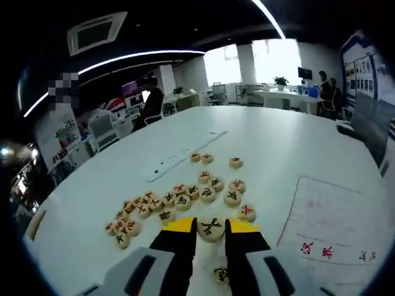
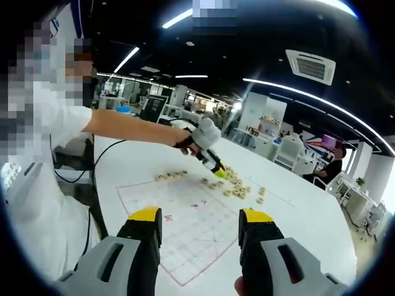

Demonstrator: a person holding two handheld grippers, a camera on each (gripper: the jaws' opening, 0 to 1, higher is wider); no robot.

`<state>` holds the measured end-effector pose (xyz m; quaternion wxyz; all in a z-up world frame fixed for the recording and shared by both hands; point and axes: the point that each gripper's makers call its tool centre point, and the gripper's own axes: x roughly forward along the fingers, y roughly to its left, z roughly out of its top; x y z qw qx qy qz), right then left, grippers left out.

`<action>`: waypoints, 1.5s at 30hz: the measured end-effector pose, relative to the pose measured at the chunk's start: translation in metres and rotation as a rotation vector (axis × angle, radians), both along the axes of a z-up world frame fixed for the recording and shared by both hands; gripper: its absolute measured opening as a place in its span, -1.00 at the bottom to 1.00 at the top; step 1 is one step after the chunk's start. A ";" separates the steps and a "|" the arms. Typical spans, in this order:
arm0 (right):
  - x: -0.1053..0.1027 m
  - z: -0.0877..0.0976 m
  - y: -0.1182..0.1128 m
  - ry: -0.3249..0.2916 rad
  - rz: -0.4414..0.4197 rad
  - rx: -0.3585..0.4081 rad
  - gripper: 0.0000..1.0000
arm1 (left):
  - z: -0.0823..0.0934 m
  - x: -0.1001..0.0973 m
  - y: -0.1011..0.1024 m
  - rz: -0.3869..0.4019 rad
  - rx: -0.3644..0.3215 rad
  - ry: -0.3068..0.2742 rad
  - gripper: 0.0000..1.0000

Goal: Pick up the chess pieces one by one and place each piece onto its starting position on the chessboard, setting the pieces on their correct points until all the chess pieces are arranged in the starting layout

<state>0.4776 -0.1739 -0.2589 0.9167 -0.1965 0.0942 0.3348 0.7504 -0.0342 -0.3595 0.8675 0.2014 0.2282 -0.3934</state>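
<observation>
In the left gripper view, my left gripper (image 1: 212, 227) is shut on a round wooden chess piece (image 1: 211, 228) with a black character, held between its yellow-tipped fingers (image 1: 178, 226). Beyond it lies a loose pile of chess pieces (image 1: 179, 200) on the white table. The chessboard sheet (image 1: 333, 225), white with red lines, lies to the right. In the right gripper view, my right gripper (image 2: 200, 223) stands open above the chessboard sheet (image 2: 185, 222) with nothing between its fingers. Farther off, the left gripper (image 2: 213, 161) shows in a person's hand over the scattered pieces (image 2: 237, 186). A short row of pieces (image 2: 171, 176) sits at the board's far edge.
A large white table (image 1: 271, 142) bears a long white power strip (image 1: 185, 155) behind the pile. One more piece (image 1: 221, 274) lies below my left gripper. Chairs, desks and seated people stand in the office beyond. A person's arm (image 2: 123, 128) reaches across the table, with a cable (image 2: 92, 172) at its left edge.
</observation>
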 end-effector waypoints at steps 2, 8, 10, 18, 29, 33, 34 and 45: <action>0.000 -0.001 0.001 0.001 -0.001 -0.001 0.01 | 0.002 -0.024 0.006 -0.039 -0.002 0.007 -0.59; -0.002 -0.001 0.006 -0.001 0.008 -0.006 0.01 | 0.008 -0.092 0.030 -0.139 -0.011 0.007 -0.59; -0.003 -0.001 0.006 -0.001 0.009 -0.008 0.01 | 0.010 -0.111 0.040 -0.156 -0.022 0.012 -0.59; -0.003 -0.002 0.010 0.002 0.012 -0.010 0.00 | 0.010 -0.164 0.075 -0.179 -0.052 0.054 -0.59; -0.003 -0.004 0.012 0.004 0.015 -0.016 0.00 | -0.021 -0.211 0.099 -0.195 -0.042 0.121 -0.59; -0.003 -0.003 0.011 0.003 0.016 -0.015 0.00 | -0.029 -0.213 0.101 -0.193 -0.038 0.138 -0.59; -0.003 -0.003 0.011 0.003 0.015 -0.016 0.00 | -0.030 -0.212 0.101 -0.192 -0.039 0.139 -0.59; -0.002 -0.003 0.009 0.003 0.013 -0.016 0.00 | -0.039 -0.209 0.096 -0.187 -0.038 0.153 -0.59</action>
